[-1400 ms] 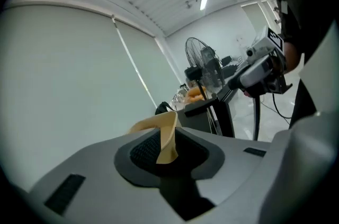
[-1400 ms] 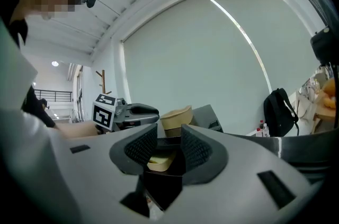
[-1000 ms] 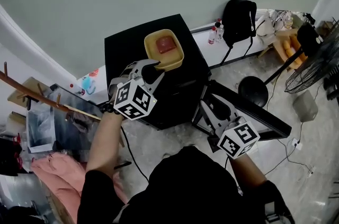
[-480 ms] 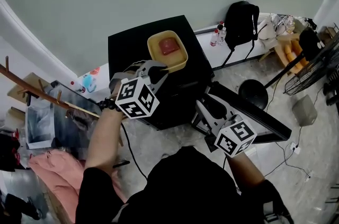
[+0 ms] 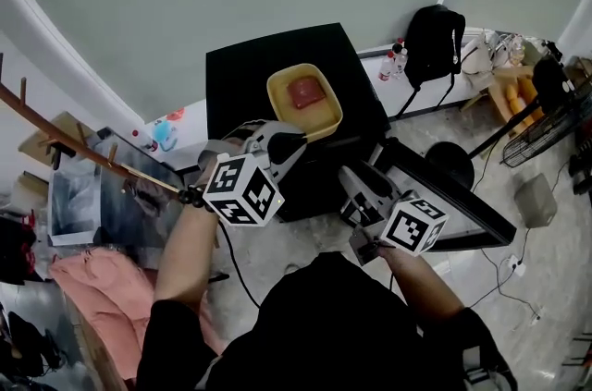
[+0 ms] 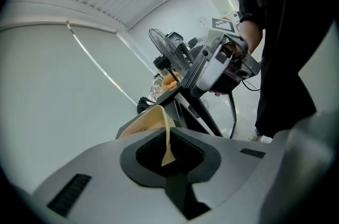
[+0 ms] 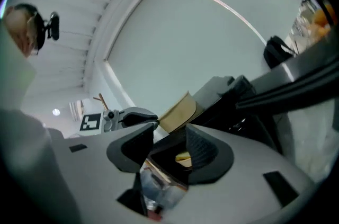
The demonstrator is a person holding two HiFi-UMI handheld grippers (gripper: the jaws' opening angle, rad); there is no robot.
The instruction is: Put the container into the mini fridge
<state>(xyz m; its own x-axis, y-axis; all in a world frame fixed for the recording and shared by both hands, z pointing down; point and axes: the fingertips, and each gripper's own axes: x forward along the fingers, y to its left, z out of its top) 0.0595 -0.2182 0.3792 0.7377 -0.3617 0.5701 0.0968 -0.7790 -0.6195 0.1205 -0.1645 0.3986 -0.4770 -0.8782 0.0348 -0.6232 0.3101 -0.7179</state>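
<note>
A yellow container (image 5: 304, 101) with something red inside stands on top of the black mini fridge (image 5: 245, 75). My left gripper (image 5: 282, 142) is shut on its near rim; in the left gripper view the thin yellow rim (image 6: 145, 121) runs into the closed jaws (image 6: 168, 157). The fridge door (image 5: 453, 200) hangs open to the right. My right gripper (image 5: 356, 188) is at the door's near edge. Its jaws (image 7: 169, 151) stand apart and have just been opening, with a dark edge between them. The container (image 7: 179, 110) shows beyond them.
A black backpack (image 5: 433, 33) leans on the wall beside small bottles (image 5: 393, 61). A round black stool (image 5: 450, 163) and a fan (image 5: 555, 103) stand at the right. A wooden rack (image 5: 55, 126) and pink cloth (image 5: 92, 287) are at the left.
My left gripper has closed on the container's near rim. The right gripper has rolled at the door edge and its jaws stand wider apart.
</note>
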